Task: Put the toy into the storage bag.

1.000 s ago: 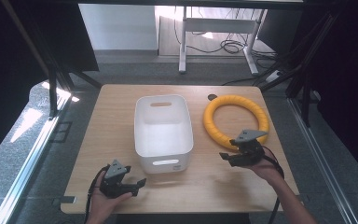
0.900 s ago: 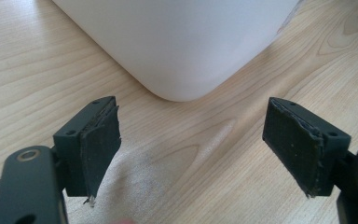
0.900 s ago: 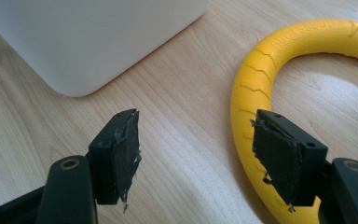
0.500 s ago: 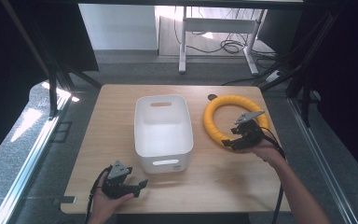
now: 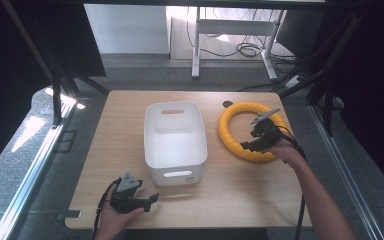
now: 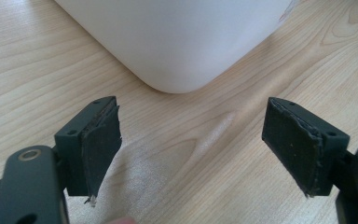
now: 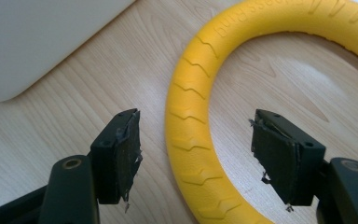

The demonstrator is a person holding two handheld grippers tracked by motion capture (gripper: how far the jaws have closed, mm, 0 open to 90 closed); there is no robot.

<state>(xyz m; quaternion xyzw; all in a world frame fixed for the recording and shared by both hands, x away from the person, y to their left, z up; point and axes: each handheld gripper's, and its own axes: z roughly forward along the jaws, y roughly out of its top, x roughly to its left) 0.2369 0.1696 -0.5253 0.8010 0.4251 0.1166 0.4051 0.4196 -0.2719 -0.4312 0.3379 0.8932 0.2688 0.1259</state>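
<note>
- The yellow ridged foam ring [image 5: 250, 131] lies flat on the pale wooden table [image 5: 240, 195], just right of the white plastic bin [image 5: 175, 140], apart from it.
- My right gripper [image 7: 193, 161] hangs over the ring's near-left arc, jaws wide apart and straddling the band, holding nothing.
- I judge this the approach to a grasp: next I should lower and close across the band.
- My left gripper [image 6: 193, 149] rests wide open and empty near the bin's front corner.
</note>
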